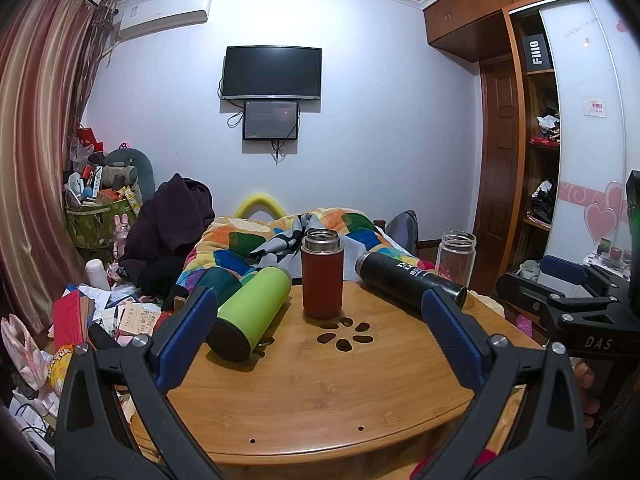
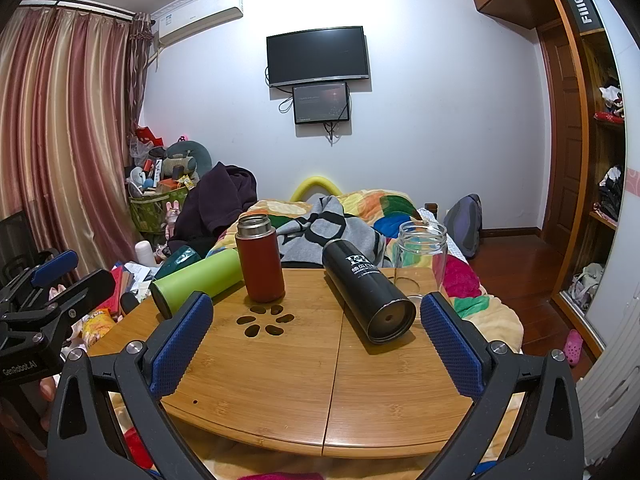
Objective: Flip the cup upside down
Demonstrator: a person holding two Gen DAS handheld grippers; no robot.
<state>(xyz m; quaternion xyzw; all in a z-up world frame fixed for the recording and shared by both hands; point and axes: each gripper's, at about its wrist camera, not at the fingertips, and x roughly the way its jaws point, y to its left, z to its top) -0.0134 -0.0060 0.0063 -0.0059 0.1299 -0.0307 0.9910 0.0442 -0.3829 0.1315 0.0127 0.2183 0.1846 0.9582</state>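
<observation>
A red cup [image 1: 322, 274] [image 2: 260, 259] with a steel rim stands upright, mouth up, at the far middle of the round bamboo table [image 1: 320, 392] [image 2: 280, 380]. A green cup [image 1: 250, 314] [image 2: 198, 280] lies on its side at the left. A black cup [image 1: 408, 280] [image 2: 366, 294] lies on its side at the right. A clear glass cup [image 1: 456, 258] [image 2: 420, 260] stands upright behind it. My left gripper [image 1: 320, 334] is open and empty over the table's near part. My right gripper [image 2: 316, 340] is open and empty, with the black cup's base between its fingers' line.
The table has a paw-shaped cut-out [image 1: 345, 334] [image 2: 264, 320] in front of the red cup. A bed with a colourful quilt [image 1: 256, 240] lies behind. Cluttered papers and bags [image 1: 100, 312] crowd the left floor. A wardrobe [image 2: 592, 140] stands at the right.
</observation>
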